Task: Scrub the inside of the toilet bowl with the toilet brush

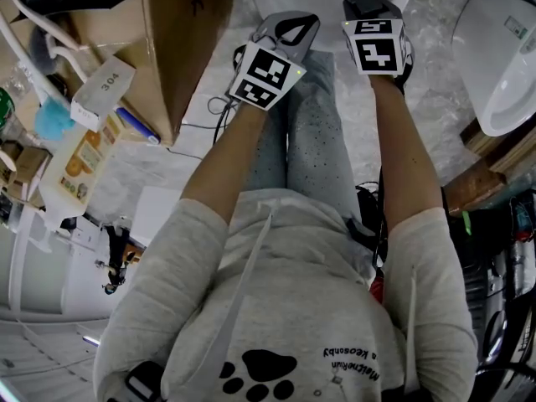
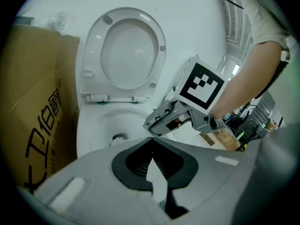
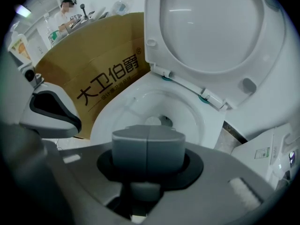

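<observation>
At far left of the head view I see a blue-headed brush [image 1: 54, 120] lying in clutter beside the cardboard box [image 1: 180, 48]. My left tool [image 2: 151, 142] is pressed together on nothing, and so is my right tool [image 3: 147, 149]. Both face the toilet bowl [image 3: 154, 104], its lid [image 3: 215, 27] raised

White toilet bowl [image 3: 136, 102], glossy, open, seat and lid [image 3: 211, 27] raised upright behind it.

Toilet bowl [image 1: 331, 7] mostly cropped (hd view, top).
</observation>
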